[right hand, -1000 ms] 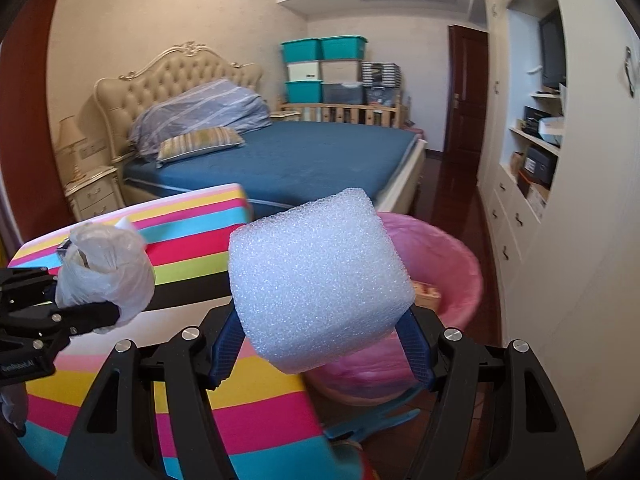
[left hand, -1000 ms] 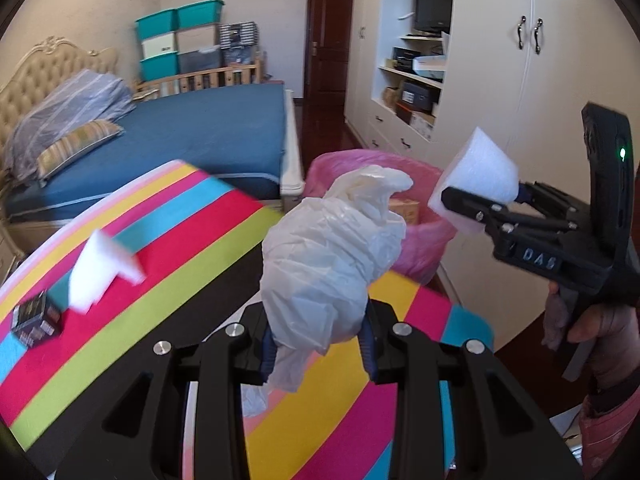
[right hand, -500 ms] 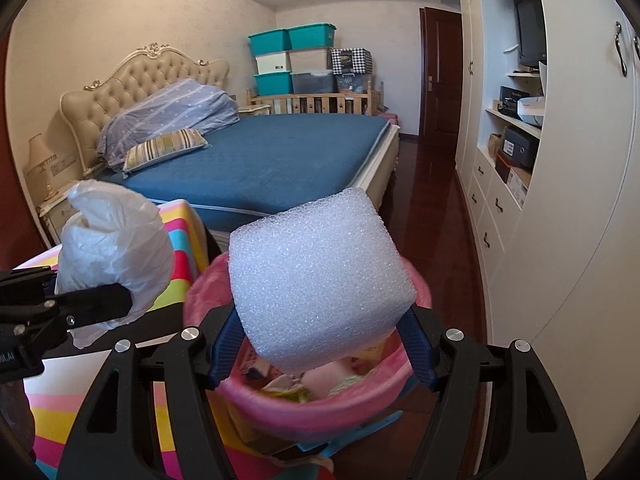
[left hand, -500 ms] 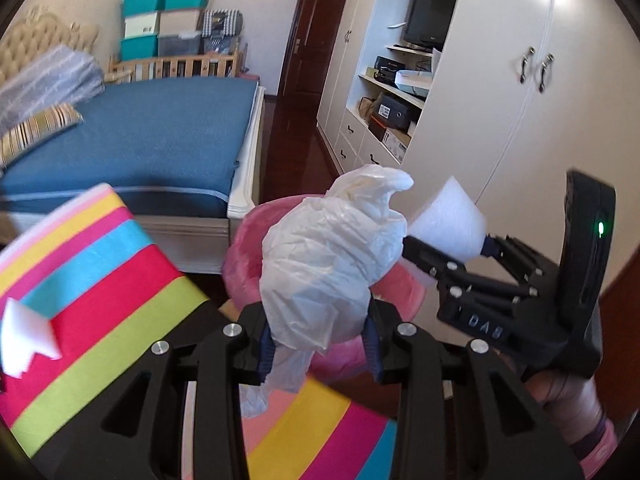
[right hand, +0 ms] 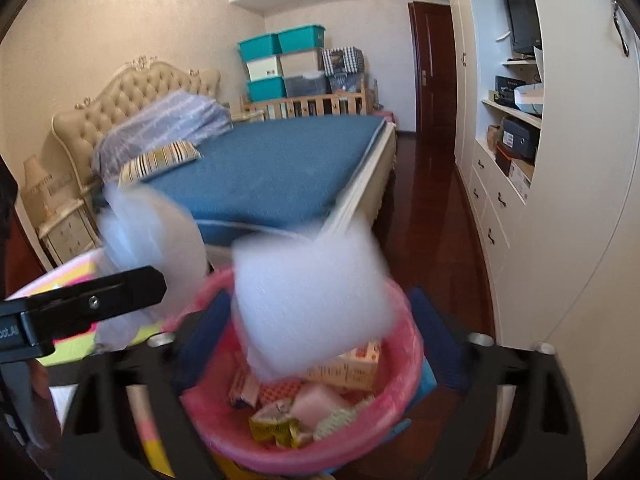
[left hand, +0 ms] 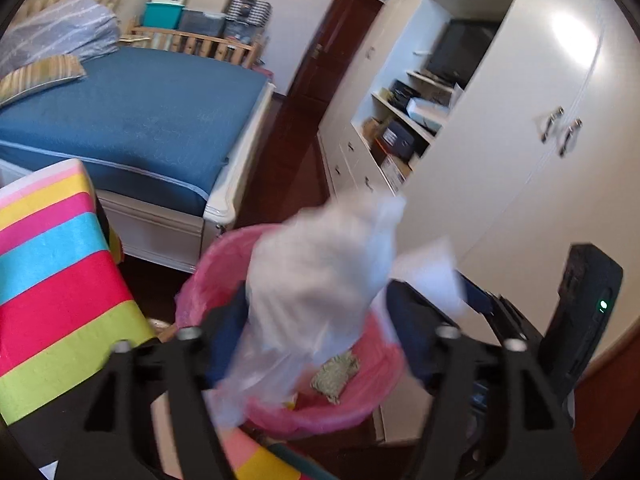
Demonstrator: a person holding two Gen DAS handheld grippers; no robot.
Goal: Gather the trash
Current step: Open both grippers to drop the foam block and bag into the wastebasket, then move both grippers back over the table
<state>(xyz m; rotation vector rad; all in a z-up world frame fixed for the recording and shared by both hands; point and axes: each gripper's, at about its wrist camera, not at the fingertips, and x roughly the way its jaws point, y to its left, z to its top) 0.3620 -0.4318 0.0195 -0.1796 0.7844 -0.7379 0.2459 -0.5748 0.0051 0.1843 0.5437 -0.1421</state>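
Both grippers hang over a pink-lined trash bin beside the table. My left gripper is open; a crumpled white plastic bag, blurred, sits loose between its spread fingers above the bin. My right gripper is open too; a white foam block, blurred, is free between its wide fingers over the bin. The bin holds cartons, wrappers and a green sponge. The bag also shows in the right wrist view, the foam in the left wrist view.
The striped tablecloth table lies left of the bin. A blue bed stands behind it. White wardrobes and shelves line the right wall. Dark wood floor runs to the door.
Both grippers moved over the bin and opened their fingers. The plastic bag and the foam block are released and blurred in motion above the bin.
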